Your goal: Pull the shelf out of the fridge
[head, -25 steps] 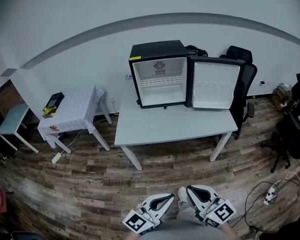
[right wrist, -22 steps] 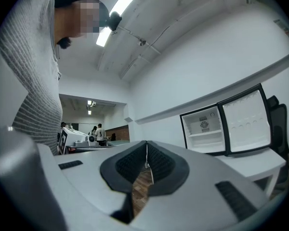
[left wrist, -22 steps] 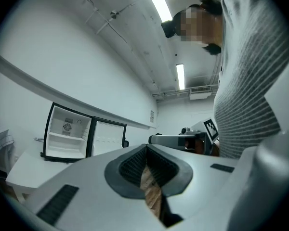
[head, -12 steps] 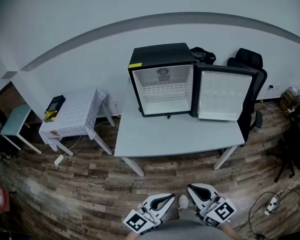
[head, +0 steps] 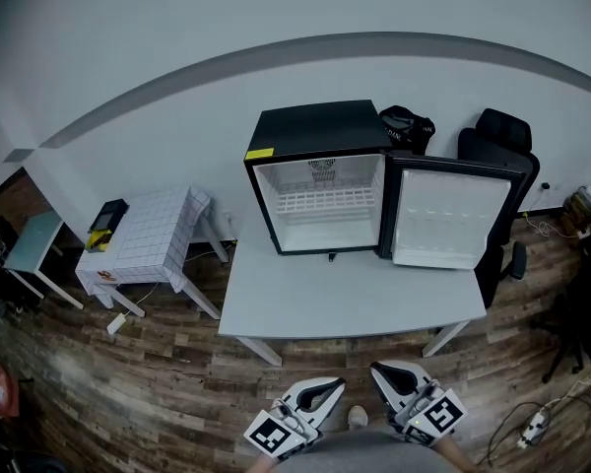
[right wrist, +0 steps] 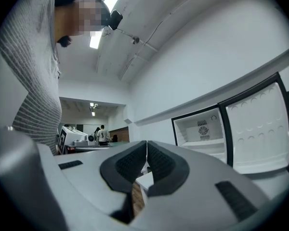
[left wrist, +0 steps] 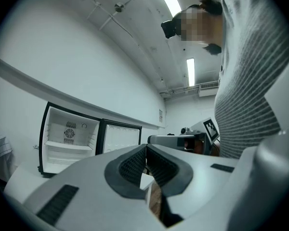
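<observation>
Looking down, I see my left tongs (head: 333, 389) at the bottom edge, jaws pressed together on nothing. Straight ahead of them, well apart across the pale grey rectangular table (head: 276, 304), stands the black mini fridge (head: 315, 126). Its white wire shelf (head: 325, 201) lies level inside, long axis running left to right. My right tongs (head: 378, 372), just beside the left, are likewise closed and empty. Both seem about equally far from the shelf. The open white-lined door (head: 443, 220) hangs at the right.

One fridge (head: 315, 131), one shelf (head: 320, 202), one chair (head: 502, 131) — two grippers (head: 337, 384) (head: 376, 370)
</observation>
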`<state>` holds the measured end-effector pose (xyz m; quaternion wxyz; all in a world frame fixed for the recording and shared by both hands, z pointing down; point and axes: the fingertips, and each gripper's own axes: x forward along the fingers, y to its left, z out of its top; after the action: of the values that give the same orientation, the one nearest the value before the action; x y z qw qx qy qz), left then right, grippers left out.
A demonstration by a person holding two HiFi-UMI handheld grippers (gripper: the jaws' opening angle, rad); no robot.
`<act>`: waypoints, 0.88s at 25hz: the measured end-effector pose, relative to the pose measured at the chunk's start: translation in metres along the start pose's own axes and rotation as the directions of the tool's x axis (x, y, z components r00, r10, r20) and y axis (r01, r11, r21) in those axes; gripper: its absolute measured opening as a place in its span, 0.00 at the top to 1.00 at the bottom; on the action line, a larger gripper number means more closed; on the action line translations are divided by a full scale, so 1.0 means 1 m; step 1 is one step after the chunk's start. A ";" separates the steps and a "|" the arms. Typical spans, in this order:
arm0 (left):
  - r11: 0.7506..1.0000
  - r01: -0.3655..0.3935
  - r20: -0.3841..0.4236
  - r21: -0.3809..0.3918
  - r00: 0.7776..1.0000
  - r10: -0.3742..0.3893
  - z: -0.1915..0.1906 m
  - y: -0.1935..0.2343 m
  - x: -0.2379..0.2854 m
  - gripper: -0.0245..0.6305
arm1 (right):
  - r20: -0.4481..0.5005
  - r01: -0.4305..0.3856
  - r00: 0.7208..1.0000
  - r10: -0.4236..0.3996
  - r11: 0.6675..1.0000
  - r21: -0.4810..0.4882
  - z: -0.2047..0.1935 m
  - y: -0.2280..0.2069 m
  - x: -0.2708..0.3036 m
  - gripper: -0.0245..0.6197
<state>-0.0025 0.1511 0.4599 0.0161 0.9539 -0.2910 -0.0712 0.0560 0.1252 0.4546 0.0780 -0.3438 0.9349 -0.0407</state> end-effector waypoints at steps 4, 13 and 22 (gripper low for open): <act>1.000 -0.022 0.010 0.008 1.000 0.022 0.003 0.022 0.023 0.94 | 0.003 -0.028 1.000 0.028 1.000 -0.012 0.007 -0.025 0.016 0.94; 0.999 -0.027 -0.005 0.041 1.000 0.027 0.000 0.045 0.045 0.95 | 0.005 -0.033 0.999 0.033 0.999 -0.022 0.007 -0.051 0.031 0.94; 1.000 0.004 -0.013 0.018 1.000 -0.004 -0.006 0.083 0.064 0.95 | -0.020 0.009 1.000 -0.009 1.000 -0.006 0.002 -0.077 0.061 0.94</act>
<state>0.0051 0.0461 0.4634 0.0091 0.9550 -0.2897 -0.0625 0.0592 0.0273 0.4555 0.0673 -0.3478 0.9342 -0.0416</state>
